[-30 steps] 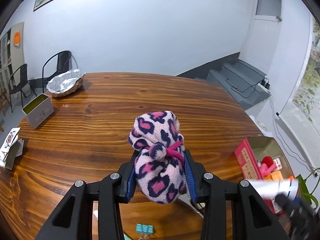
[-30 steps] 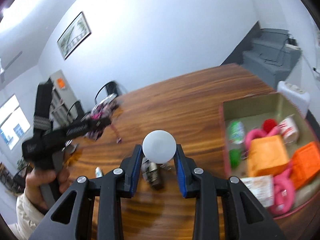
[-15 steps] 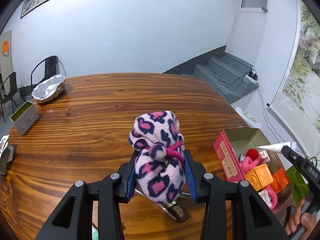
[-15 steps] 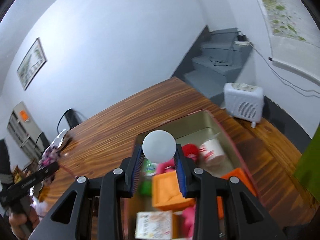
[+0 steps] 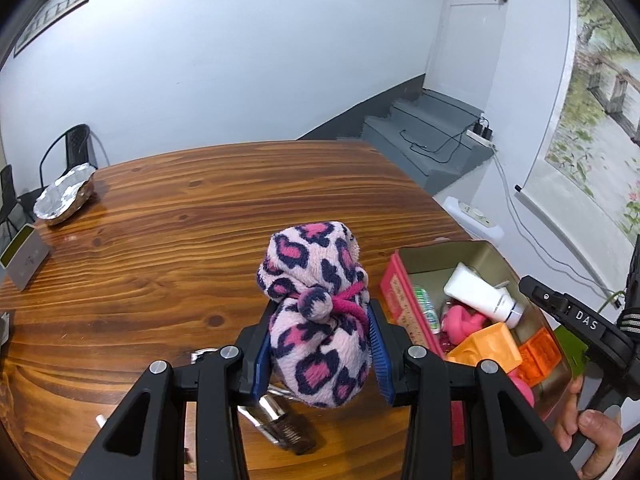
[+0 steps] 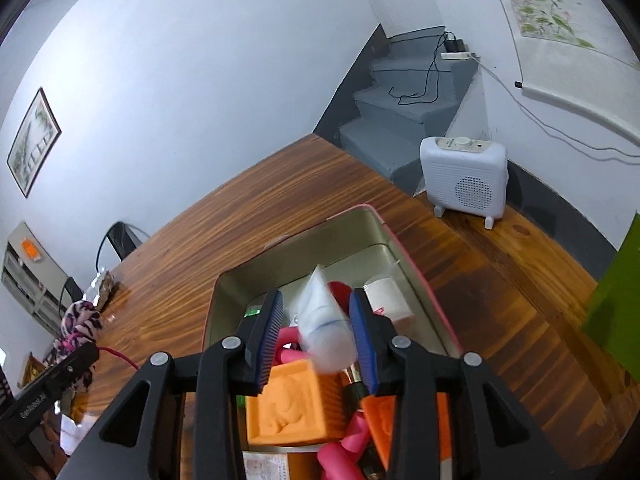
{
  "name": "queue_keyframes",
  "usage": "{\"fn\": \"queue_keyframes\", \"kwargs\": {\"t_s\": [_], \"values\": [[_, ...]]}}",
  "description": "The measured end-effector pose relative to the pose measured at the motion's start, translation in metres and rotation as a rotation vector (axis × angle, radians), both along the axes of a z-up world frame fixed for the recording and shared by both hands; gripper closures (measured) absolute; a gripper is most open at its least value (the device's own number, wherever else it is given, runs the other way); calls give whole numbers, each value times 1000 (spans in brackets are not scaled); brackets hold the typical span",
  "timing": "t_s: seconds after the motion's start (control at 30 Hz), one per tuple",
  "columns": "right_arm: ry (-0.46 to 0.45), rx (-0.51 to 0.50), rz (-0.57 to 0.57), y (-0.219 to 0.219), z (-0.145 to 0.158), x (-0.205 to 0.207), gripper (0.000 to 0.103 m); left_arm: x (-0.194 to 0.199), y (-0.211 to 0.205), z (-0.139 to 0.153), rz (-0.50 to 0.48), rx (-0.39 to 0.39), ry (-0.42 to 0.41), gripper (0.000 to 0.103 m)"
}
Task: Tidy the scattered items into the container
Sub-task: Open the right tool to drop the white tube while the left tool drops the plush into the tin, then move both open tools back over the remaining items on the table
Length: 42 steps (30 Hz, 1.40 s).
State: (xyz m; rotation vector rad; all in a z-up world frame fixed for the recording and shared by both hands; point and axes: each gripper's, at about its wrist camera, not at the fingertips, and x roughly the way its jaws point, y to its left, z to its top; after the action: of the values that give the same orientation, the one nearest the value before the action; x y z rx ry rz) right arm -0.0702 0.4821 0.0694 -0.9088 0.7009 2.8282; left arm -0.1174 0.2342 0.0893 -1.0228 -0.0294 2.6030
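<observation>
A leopard-print plush pouch [image 5: 316, 316] is clamped by the left gripper [image 5: 318, 354]; a white tube [image 6: 322, 330] is seen between the right gripper's [image 6: 318, 338] just-opening fingers, over the tin [image 6: 288, 246].

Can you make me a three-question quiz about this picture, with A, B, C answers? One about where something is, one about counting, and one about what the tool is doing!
1. Where is the foil-covered bowl?
A. on the stairs
B. on the wooden table
C. on the chair

2. How many orange blocks are in the pink tin?
A. two
B. five
C. none

3. What is the left tool doing?
A. standing open with nothing in it
B. lying flat on the floor
C. squeezing the leopard-print fluffy bundle

Answers:
1 B: the bowl sits at the far left of the table top.
2 A: two orange blocks lie side by side in the tin.
3 C: both blue pads press into the bundle's sides, holding it above the table.
</observation>
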Motion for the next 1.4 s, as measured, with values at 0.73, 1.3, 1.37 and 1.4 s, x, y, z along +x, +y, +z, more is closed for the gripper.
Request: {"fn": "queue_keyframes", "kwargs": {"t_s": [0.73, 1.3, 1.37, 1.4], "values": [[85, -8, -150, 15, 11, 37, 32, -14, 118, -3, -231, -24, -26, 59], [69, 28, -145, 5, 7, 36, 29, -21, 82, -11, -149, 69, -73, 19], [76, 36, -131, 1, 7, 37, 29, -19, 71, -13, -121, 66, -73, 19], [83, 45, -124, -2, 8, 38, 29, -18, 65, -13, -106, 66, -75, 19]]}}
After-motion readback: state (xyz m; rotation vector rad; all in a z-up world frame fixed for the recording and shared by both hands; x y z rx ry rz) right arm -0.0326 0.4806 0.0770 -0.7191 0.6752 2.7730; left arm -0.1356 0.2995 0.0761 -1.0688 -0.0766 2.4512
